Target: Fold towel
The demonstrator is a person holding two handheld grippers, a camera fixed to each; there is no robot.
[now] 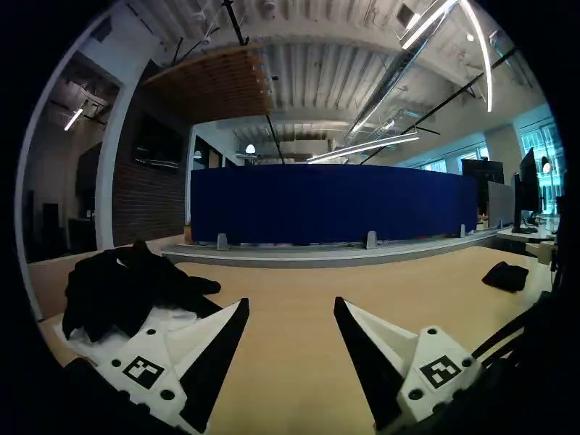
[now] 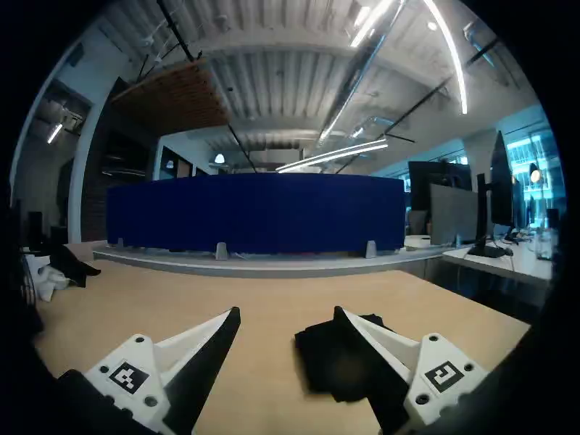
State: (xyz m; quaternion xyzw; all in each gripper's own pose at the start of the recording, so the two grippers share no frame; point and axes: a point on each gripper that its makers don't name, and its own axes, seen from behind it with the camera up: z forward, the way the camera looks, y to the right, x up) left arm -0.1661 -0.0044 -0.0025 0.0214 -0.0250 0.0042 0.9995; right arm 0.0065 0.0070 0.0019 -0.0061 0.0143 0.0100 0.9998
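Note:
In the left gripper view a crumpled pile of black cloth (image 1: pixel 123 286) lies on white cloth (image 1: pixel 170 319) at the left of the wooden table (image 1: pixel 304 290), just beyond my left finger. My left gripper (image 1: pixel 290 308) is open with nothing between its fingers. A small folded black towel (image 1: pixel 506 275) lies far right. In the right gripper view a folded black towel (image 2: pixel 333 355) lies flat on the table under and beside my right finger. My right gripper (image 2: pixel 286 319) is open above it. The black and white pile (image 2: pixel 54 272) sits at the far left edge.
A blue partition (image 1: pixel 326 203) on a grey rail runs along the table's far edge. Monitors (image 2: pixel 453 210) and desks stand at the right. A brick wall (image 1: pixel 148 199) and a white column rise at the left.

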